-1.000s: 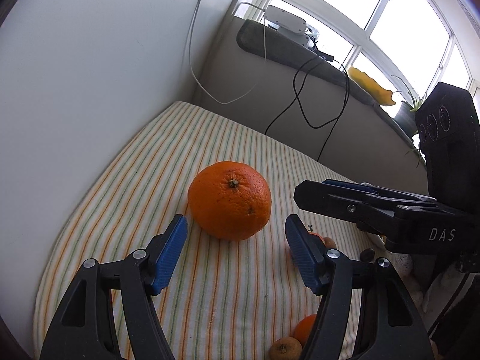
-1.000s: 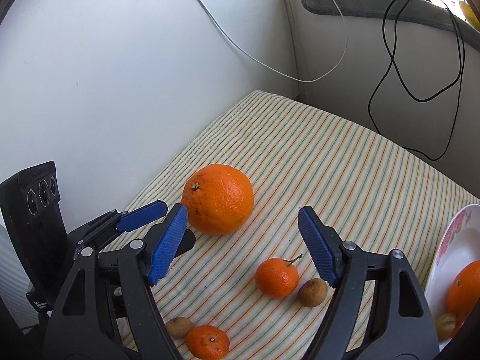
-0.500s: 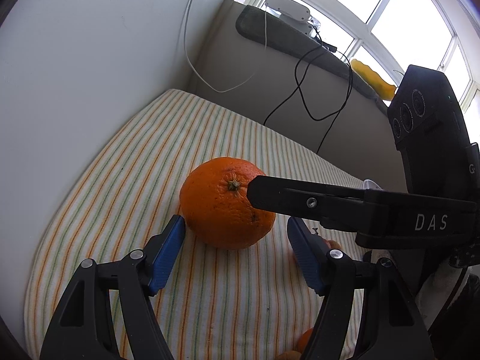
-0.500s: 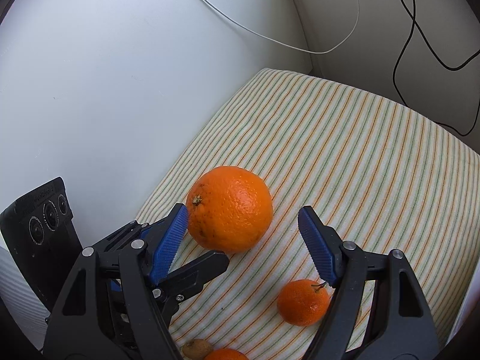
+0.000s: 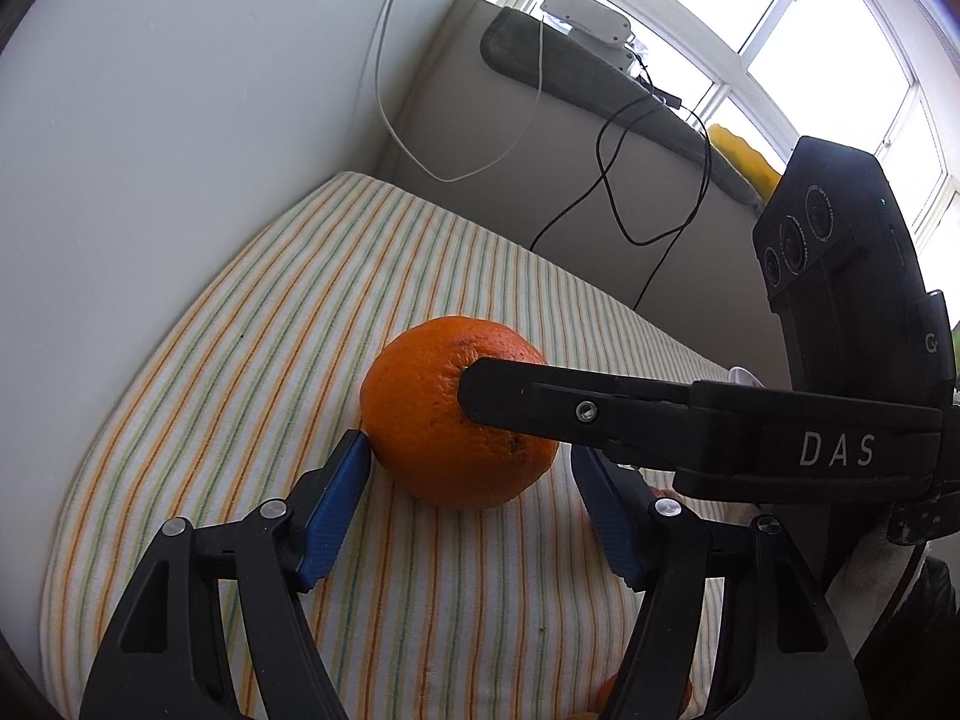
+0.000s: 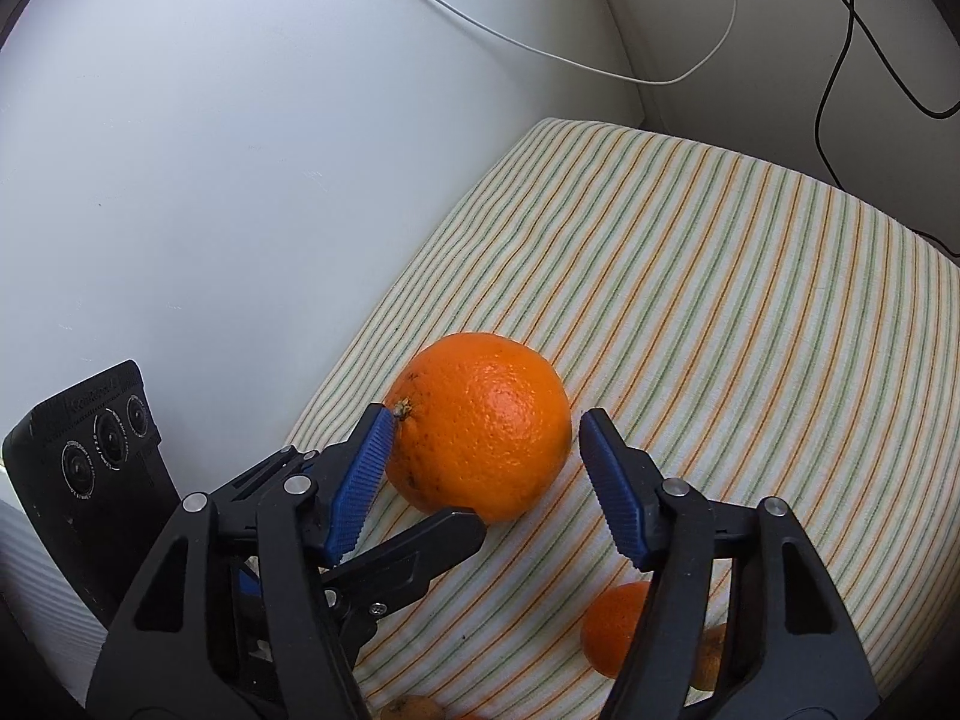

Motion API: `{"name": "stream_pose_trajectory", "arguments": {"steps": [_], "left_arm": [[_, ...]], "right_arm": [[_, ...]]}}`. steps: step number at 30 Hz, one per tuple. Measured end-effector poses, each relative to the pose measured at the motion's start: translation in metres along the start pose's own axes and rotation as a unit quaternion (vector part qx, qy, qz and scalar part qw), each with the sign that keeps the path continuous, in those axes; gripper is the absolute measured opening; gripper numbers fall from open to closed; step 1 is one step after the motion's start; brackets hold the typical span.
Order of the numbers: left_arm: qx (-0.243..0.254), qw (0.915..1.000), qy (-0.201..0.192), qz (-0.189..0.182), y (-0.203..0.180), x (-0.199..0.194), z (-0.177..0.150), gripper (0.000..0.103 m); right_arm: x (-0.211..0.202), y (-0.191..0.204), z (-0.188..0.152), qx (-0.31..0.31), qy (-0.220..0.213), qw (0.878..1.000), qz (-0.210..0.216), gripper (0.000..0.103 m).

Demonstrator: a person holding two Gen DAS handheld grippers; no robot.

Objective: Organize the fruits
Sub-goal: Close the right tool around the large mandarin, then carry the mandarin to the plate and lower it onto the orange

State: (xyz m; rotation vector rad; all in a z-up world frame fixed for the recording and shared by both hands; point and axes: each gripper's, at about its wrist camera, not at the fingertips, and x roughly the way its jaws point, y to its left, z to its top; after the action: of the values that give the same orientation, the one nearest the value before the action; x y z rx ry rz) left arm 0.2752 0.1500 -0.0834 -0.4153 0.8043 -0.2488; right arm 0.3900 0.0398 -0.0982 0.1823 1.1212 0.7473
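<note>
At frame centre, the right gripper (image 6: 483, 468) brackets the large orange (image 6: 480, 426), spread (left pad touching). The left gripper (image 5: 474, 510) is spread too.

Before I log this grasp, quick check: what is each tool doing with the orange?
Left tool: open, blue pads on either side of the orange, nothing held.
Right tool: open, straddling the same orange, not clamped.

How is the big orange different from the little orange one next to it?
The big orange is much larger than the little orange fruit. The big orange sits between the open right gripper's blue fingers; the little fruit lies nearer the camera, partly hidden behind one finger. The big orange shows its stem end; the little fruit's is hidden. Both are orange, round, and resting on the striped cloth.
</note>
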Motion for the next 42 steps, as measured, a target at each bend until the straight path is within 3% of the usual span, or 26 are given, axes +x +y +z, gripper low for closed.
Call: {"name": "stream_pose_trajectory", "arguments": {"steps": [12, 20, 42], "left_arm": [[0.010, 0.9999, -0.008, 0.011, -0.004, -0.005, -0.001, 0.068], [0.028, 0.9994, -0.017, 0.013, -0.020, -0.014, 0.000, 0.068], [0.103, 0.9945, -0.007, -0.017, -0.135, 0.018, 0.005, 0.068]], "right_arm": [[-0.005, 0.002, -0.003, 0.002, -0.001, 1.000, 0.005, 0.064], [-0.030, 0.003, -0.010, 0.000, -0.019, 1.000, 0.006, 0.063], [-0.153, -0.070, -0.043, 0.042, -0.091, 0.995, -0.012, 0.063]]}}
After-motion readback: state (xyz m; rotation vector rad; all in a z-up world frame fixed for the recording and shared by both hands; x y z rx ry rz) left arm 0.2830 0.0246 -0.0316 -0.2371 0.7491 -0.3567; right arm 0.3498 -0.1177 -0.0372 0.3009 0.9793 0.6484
